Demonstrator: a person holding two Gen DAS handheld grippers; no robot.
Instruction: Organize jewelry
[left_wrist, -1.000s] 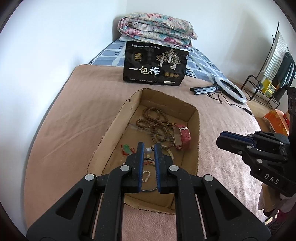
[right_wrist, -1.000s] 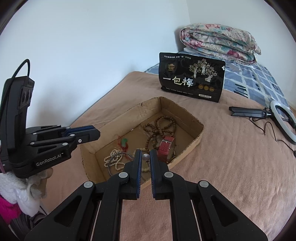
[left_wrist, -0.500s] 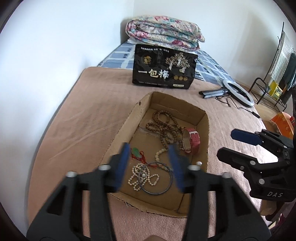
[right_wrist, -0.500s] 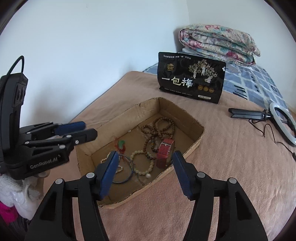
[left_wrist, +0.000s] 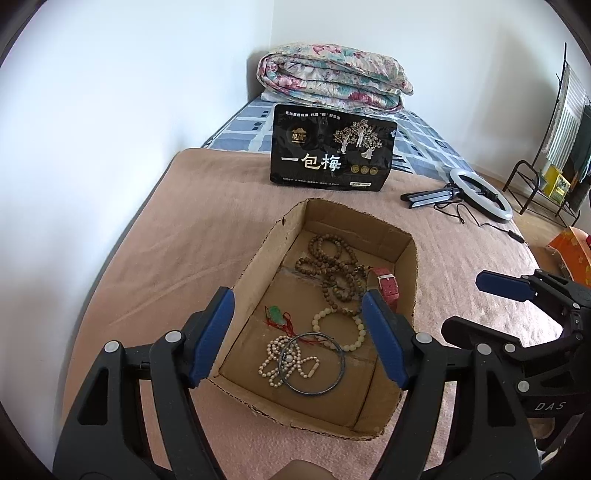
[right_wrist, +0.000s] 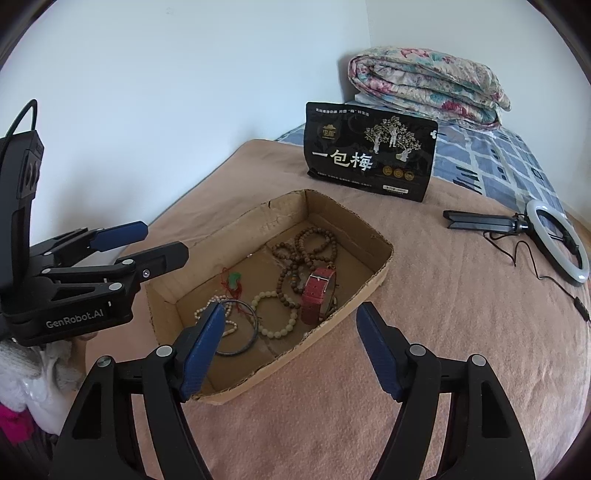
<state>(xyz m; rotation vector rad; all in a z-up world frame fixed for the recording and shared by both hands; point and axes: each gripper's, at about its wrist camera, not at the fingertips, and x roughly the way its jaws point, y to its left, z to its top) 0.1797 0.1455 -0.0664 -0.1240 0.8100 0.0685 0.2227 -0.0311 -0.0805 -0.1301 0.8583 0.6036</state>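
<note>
Left gripper (left_wrist: 297, 317): my jaws spread wide, holding nothing, above box's near end.
Right gripper (right_wrist: 290, 332): jaws wide too, empty, over box's near corner.
Cardboard box (left_wrist: 258, 254): mid-bed; bangle (left_wrist: 313, 363), pearl strand (left_wrist: 275, 363), watch (left_wrist: 388, 290) inside.

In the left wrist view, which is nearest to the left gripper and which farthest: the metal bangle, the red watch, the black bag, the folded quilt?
From the left gripper:
1. Metal bangle, near end of the box.
2. Red watch, right side of the box.
3. Black bag, beyond the box.
4. Folded quilt, behind the bag.
</note>
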